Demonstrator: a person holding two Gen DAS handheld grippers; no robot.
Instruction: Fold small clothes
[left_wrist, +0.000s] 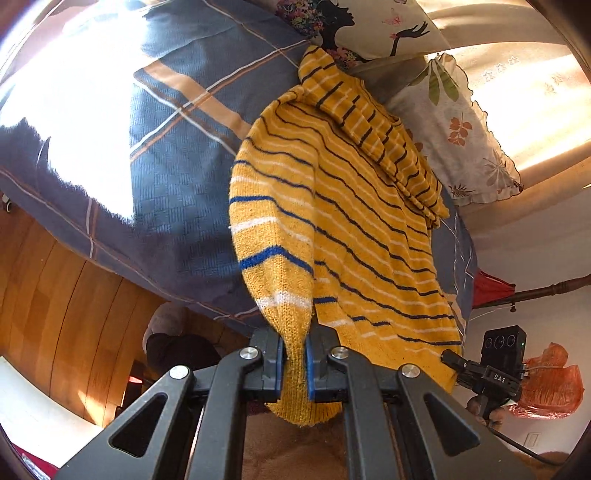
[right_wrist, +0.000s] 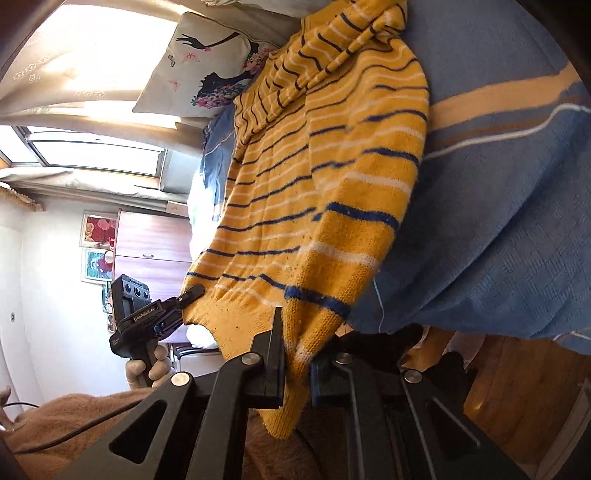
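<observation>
A yellow knit sweater (left_wrist: 332, 206) with blue and white stripes lies on the blue checked bed cover (left_wrist: 177, 155). My left gripper (left_wrist: 295, 363) is shut on one sleeve, whose cuff hangs out below the jaws. My right gripper (right_wrist: 297, 365) is shut on the other sleeve of the sweater (right_wrist: 314, 173) the same way. Each gripper shows in the other's view at the hem: the right one (left_wrist: 452, 356) in the left wrist view, the left one (right_wrist: 192, 293) in the right wrist view. The hood lies folded over the top of the body.
Two printed pillows (left_wrist: 373, 26) (left_wrist: 465, 133) lie at the head of the bed. The bed cover's edge (right_wrist: 480, 328) drops to a wooden floor (left_wrist: 62, 295). A window (right_wrist: 96, 151) and wooden drawers (right_wrist: 147, 251) stand beyond the bed.
</observation>
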